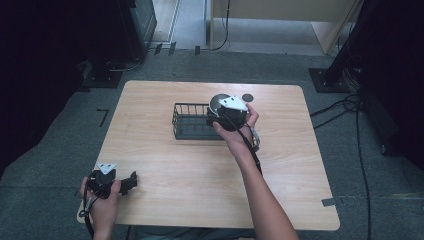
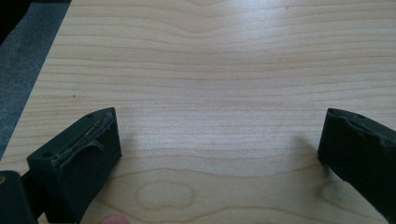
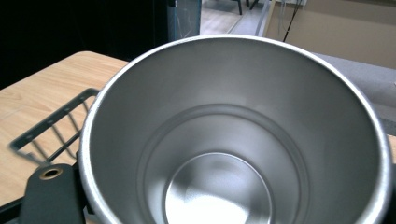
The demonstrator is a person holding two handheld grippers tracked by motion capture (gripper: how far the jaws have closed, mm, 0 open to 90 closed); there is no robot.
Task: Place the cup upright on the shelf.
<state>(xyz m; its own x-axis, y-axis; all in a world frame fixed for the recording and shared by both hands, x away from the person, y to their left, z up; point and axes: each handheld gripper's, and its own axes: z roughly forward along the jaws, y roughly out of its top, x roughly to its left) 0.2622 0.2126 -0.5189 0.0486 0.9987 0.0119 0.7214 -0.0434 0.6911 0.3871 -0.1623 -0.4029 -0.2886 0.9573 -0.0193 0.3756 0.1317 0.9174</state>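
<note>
Steel cup (image 3: 233, 140) is clamped in our right tool (image 1: 223, 111), rim facing its camera, held over the 3 o'clock end of the black wire basket (image 1: 189, 121) near worktop (image 1: 200, 165) centre. Cup interior looks empty. Small dark disc (image 1: 247, 97) lies on the wood at 1 o'clock from the basket. Left tool (image 1: 131, 181) rests at the 7 o'clock corner, released, jaws wide over bare wood.
</note>
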